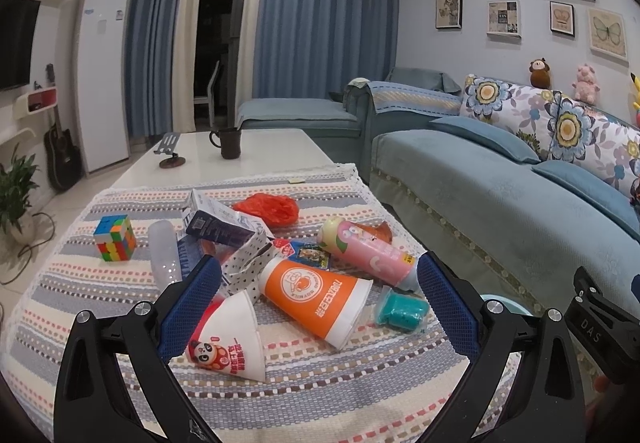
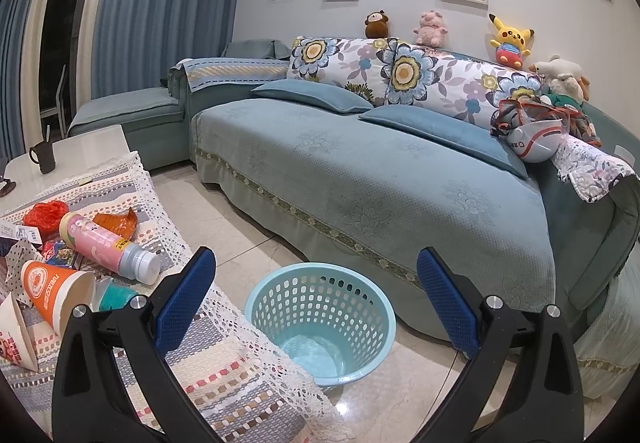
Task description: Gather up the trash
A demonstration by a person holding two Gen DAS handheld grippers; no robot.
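Trash lies on the striped tablecloth (image 1: 320,383): an orange paper cup (image 1: 316,295) on its side, a white panda cup (image 1: 228,339), a pink bottle (image 1: 368,251), a teal wrapper (image 1: 402,308), a red plastic bag (image 1: 268,209), small cartons (image 1: 218,227) and a dotted wrapper (image 1: 244,263). My left gripper (image 1: 318,291) is open and empty, hovering over the cups. My right gripper (image 2: 316,291) is open and empty above the light blue perforated bin (image 2: 320,319) on the floor beside the table. The orange cup (image 2: 52,291) and pink bottle (image 2: 108,251) show at left there.
A Rubik's cube (image 1: 115,238) sits at the cloth's left. A dark mug (image 1: 228,143) and a small stand (image 1: 171,153) are on the white table beyond. A blue sofa (image 2: 380,171) runs along the right, close behind the bin.
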